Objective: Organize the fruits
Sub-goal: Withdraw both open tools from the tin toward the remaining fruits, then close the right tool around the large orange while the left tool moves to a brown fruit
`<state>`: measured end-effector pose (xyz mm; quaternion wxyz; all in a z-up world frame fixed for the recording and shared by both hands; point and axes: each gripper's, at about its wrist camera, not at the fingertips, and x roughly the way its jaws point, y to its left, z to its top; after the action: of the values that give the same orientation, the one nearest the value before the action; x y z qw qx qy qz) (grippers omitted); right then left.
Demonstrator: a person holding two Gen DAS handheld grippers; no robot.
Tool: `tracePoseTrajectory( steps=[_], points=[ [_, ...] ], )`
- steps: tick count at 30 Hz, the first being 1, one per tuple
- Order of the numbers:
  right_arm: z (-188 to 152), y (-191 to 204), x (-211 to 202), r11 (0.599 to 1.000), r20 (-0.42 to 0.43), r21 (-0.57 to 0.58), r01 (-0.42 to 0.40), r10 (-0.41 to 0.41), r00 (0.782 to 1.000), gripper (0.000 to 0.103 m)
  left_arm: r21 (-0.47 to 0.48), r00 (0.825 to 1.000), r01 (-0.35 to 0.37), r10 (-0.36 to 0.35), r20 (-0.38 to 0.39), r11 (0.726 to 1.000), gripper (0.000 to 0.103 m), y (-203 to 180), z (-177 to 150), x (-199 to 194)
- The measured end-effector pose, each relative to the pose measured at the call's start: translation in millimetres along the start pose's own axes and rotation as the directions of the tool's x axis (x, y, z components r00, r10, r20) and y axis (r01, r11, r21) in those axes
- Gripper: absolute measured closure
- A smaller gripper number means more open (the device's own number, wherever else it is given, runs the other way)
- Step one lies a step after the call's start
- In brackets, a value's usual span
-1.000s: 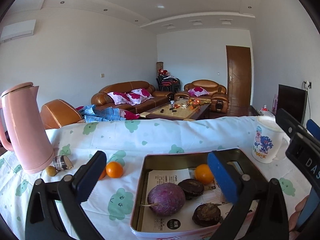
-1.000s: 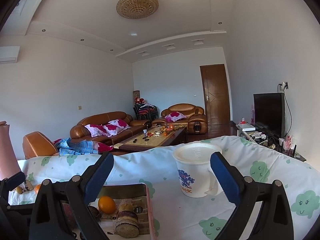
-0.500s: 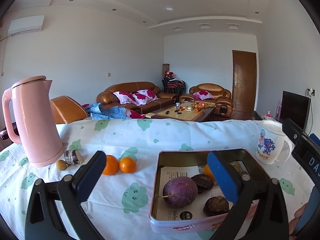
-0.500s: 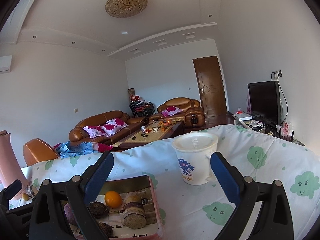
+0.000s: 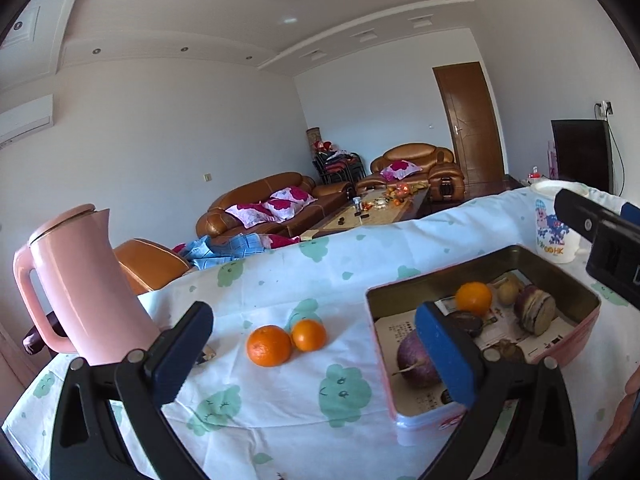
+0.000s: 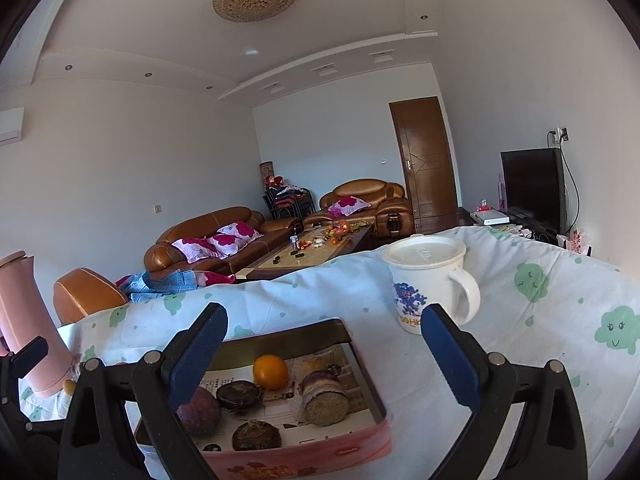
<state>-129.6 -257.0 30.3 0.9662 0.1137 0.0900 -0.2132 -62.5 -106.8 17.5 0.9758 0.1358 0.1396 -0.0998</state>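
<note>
Left wrist view: low over the table's near edge, facing across the tablecloth (image 5: pixel 280 288) toward the sofas, tilted, close to the two loose oranges (image 5: pixel 269 345). Right wrist view: further right, same heading, close above the tin (image 6: pixel 362 360). Shared: tin, white mug (image 6: pixel 430 280), pink kettle (image 5: pixel 86 280), sofas, door.
</note>
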Motion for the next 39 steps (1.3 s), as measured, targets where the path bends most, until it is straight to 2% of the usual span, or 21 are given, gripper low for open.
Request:
tracePoseTrajectory(
  steps=[6, 10, 13, 18, 20, 22, 25, 27, 28, 30, 34, 36, 39],
  points=[
    [-9, 43, -1, 0.998, -0.012, -0.036, -0.053, 0.053, 0.999, 0.005, -0.057, 0.998, -0.05, 0.048, -0.034, 0.997, 0.0, 44, -8, 10],
    [-14, 74, 2, 0.992, -0.031, -0.084, -0.096, 0.093, 0.995, 0.005, -0.047, 0.993, -0.104, 0.102, -0.052, 0.993, 0.0, 75, -15, 20],
    [-20, 96, 5, 0.985, -0.051, -0.113, -0.133, 0.128, 0.99, 0.005, -0.048, 0.985, -0.15, 0.145, -0.096, 0.987, 0.0, 101, -20, 33],
    [-28, 131, 12, 0.964, -0.101, -0.189, -0.187, 0.171, 0.98, 0.005, -0.064, 0.958, -0.22, 0.203, -0.202, 0.973, 0.0, 144, -31, 58],
    [-32, 146, 13, 0.95, -0.117, -0.229, -0.213, 0.19, 0.975, 0.005, -0.104, 0.941, -0.231, 0.195, -0.275, 0.967, 0.0, 162, -37, 70],
    [-34, 158, 16, 0.938, -0.137, -0.246, -0.243, 0.214, 0.967, 0.005, -0.189, 0.926, -0.226, 0.151, -0.345, 0.956, 0.0, 181, -45, 80],
    [-40, 178, 33, 0.909, -0.24, -0.26, -0.324, 0.265, 0.934, 0.009, -0.282, 0.905, -0.221, 0.089, -0.417, 0.934, 0.0, 201, -56, 93],
    [-45, 191, 47, 0.887, -0.314, -0.261, -0.381, 0.295, 0.902, 0.021, -0.315, 0.896, -0.202, 0.046, -0.442, 0.927, 0.0, 206, -62, 99],
    [-47, 197, 53, 0.882, -0.34, -0.26, -0.394, 0.298, 0.892, 0.022, -0.322, 0.891, -0.2, 0.035, -0.452, 0.925, 0.0, 208, -64, 101],
    [-51, 207, 69, 0.88, -0.386, -0.246, -0.405, 0.295, 0.874, 0.023, -0.317, 0.884, -0.214, 0.045, -0.466, 0.924, 0.001, 207, -67, 103],
    [-60, 225, 101, 0.874, -0.485, -0.243, -0.42, 0.266, 0.833, 0.023, -0.298, 0.88, -0.238, 0.076, -0.469, 0.924, 0.001, 208, -68, 101],
    [-63, 234, 111, 0.861, -0.51, -0.266, -0.433, 0.255, 0.821, 0.031, -0.291, 0.874, -0.248, 0.083, -0.479, 0.924, 0.001, 208, -69, 101],
    [-69, 248, 123, 0.832, -0.543, -0.312, -0.458, 0.24, 0.805, 0.033, -0.27, 0.865, -0.266, 0.105, -0.492, 0.926, 0.001, 211, -69, 105]
  ],
)
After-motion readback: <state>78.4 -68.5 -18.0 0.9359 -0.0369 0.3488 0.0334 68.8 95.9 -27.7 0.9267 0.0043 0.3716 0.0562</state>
